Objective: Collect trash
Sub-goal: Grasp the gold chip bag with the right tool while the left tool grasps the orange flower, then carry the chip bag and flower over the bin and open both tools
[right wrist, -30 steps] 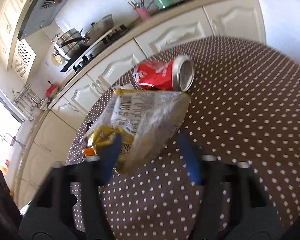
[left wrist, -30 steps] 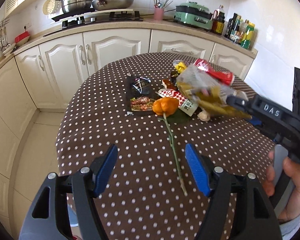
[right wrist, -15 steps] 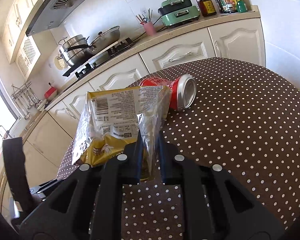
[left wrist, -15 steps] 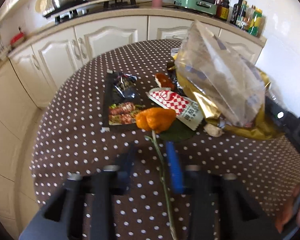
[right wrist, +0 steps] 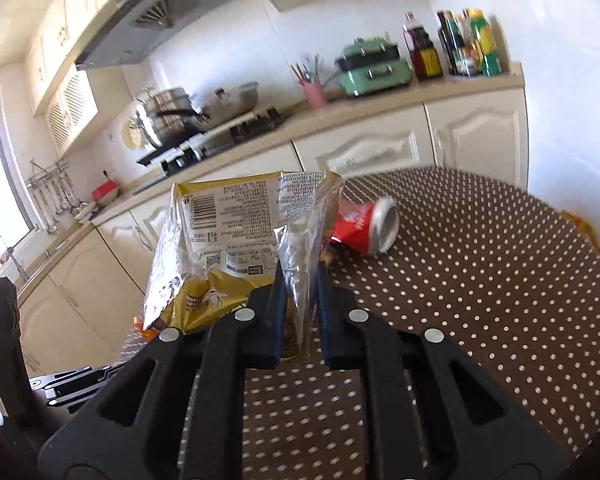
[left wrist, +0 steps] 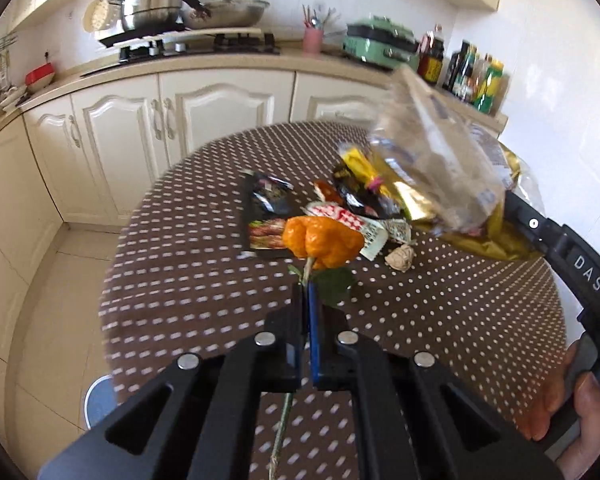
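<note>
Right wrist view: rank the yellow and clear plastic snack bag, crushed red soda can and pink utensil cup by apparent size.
1. Yellow and clear plastic snack bag, though it is nearest the camera.
2. Crushed red soda can.
3. Pink utensil cup, farthest away, so true size is unsure.

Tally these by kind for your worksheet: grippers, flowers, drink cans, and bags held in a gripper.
Grippers: 2 (left gripper, right gripper)
Flowers: 1 (orange flower)
Drink cans: 1 (red can)
Held bags: 1 (snack bag)
Total: 5
</note>
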Motion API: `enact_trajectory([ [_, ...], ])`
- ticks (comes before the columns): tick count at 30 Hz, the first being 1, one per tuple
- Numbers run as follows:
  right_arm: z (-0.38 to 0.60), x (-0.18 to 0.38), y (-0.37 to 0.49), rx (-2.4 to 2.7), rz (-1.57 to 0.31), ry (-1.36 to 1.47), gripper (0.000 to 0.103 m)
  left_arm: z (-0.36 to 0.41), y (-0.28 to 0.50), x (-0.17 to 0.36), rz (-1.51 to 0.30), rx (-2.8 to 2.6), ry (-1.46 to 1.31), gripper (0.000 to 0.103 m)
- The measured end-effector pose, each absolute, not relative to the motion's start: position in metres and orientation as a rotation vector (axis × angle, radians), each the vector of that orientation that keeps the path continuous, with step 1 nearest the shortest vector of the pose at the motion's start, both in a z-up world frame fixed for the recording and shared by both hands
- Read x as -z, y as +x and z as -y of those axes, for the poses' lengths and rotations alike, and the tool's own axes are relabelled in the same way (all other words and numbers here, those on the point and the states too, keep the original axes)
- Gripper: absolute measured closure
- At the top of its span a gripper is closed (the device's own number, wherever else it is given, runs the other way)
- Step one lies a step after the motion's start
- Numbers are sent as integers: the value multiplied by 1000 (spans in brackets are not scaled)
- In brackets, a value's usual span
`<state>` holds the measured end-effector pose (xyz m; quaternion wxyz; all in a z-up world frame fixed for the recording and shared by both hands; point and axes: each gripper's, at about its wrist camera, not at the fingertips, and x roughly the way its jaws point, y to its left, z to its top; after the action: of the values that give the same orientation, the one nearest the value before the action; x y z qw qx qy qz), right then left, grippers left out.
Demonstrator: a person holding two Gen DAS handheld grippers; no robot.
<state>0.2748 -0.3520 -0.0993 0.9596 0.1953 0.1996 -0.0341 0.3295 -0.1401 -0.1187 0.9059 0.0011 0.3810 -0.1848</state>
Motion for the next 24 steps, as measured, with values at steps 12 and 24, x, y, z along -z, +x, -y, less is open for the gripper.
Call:
enact_trajectory([
  [12,230,64,257,-103,-396,279,89,-1,282,101,-695,275,-162,100],
  [24,33,121,287,-334,-579,96,89,-180,264,187,-808,-3,-310,100],
])
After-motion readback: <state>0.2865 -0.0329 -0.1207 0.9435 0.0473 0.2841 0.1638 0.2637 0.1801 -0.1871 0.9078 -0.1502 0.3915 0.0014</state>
